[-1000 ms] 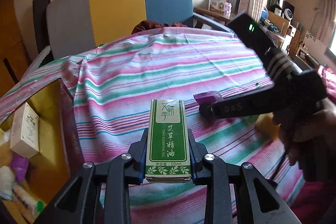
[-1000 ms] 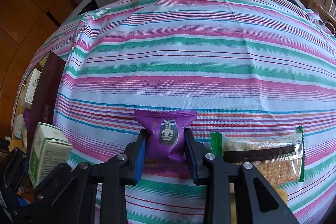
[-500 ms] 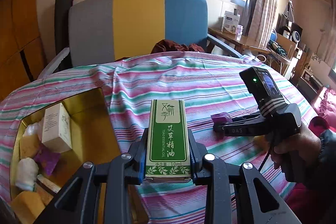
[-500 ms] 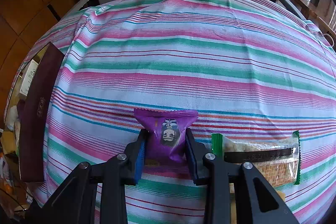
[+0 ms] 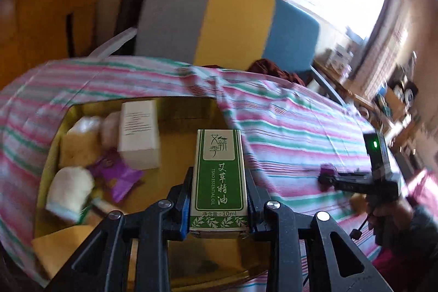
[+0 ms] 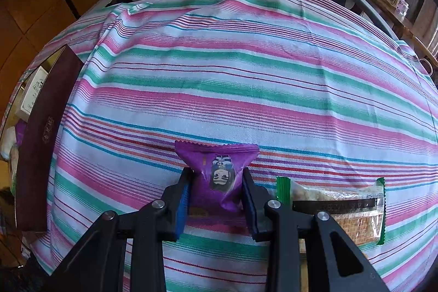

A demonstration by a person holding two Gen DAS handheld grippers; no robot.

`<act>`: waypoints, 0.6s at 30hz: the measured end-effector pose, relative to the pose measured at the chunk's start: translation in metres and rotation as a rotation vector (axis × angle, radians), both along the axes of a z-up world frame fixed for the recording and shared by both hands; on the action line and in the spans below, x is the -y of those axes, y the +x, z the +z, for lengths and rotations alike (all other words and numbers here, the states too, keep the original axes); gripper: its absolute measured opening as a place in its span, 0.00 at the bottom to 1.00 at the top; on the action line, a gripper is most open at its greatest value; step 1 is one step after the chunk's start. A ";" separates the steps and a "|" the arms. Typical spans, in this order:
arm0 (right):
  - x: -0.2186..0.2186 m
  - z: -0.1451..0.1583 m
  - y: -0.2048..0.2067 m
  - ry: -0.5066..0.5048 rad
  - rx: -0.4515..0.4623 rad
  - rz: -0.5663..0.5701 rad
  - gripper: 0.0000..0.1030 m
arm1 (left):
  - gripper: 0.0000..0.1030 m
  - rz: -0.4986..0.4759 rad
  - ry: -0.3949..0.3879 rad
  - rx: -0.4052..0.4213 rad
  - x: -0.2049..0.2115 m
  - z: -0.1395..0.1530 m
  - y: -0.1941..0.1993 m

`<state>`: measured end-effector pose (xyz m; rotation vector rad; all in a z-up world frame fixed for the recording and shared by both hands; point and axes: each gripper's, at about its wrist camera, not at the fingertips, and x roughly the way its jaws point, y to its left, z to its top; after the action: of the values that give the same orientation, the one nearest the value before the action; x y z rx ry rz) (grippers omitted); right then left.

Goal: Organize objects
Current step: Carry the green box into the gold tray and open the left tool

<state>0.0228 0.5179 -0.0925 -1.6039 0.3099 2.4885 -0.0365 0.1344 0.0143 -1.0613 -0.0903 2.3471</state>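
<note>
Left gripper [image 5: 219, 188] jaws clamped on green essential-oil box [image 5: 219, 177], held upright above the gold-lined box [image 5: 189, 111]; white carton [image 5: 139, 136] ahead-left of jaws. Right gripper [image 6: 216, 190] jaws pinch purple snack packet [image 6: 216, 171] on striped cloth [image 6: 246, 67]; cracker pack [image 6: 342, 207] just right of jaws.

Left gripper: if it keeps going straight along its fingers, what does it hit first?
The left gripper, shut on the green essential-oil carton, points over the gold-lined open box. Likely the box's far wall first; depth is unclear.
</note>
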 end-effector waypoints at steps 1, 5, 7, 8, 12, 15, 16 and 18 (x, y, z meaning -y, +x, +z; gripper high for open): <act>0.000 0.000 0.000 0.002 0.001 0.001 0.33 | 0.30 0.032 0.020 0.015 0.017 0.000 -0.005; 0.002 -0.001 -0.003 0.010 0.006 0.004 0.33 | 0.30 0.130 0.037 0.026 0.072 -0.001 -0.015; 0.003 -0.001 -0.004 0.015 0.009 0.006 0.33 | 0.30 0.159 0.031 0.035 0.089 -0.004 -0.016; 0.004 0.000 -0.005 0.016 0.009 0.006 0.33 | 0.30 0.163 0.032 0.041 0.093 -0.005 -0.016; 0.007 0.000 -0.007 0.021 0.011 0.006 0.33 | 0.30 0.124 0.033 0.067 0.083 -0.013 -0.019; 0.009 0.000 -0.007 0.020 0.011 0.005 0.33 | 0.30 0.057 -0.020 0.055 0.059 -0.014 -0.023; 0.009 0.001 -0.008 0.020 0.011 0.005 0.33 | 0.30 0.035 -0.038 0.057 0.050 -0.015 -0.025; 0.010 0.001 -0.008 0.021 0.011 0.005 0.33 | 0.30 -0.010 -0.079 0.071 0.033 -0.023 -0.032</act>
<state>0.0152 0.5074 -0.0918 -1.6114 0.2773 2.4774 -0.0688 0.1011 -0.0086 -1.1811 -0.0194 2.3211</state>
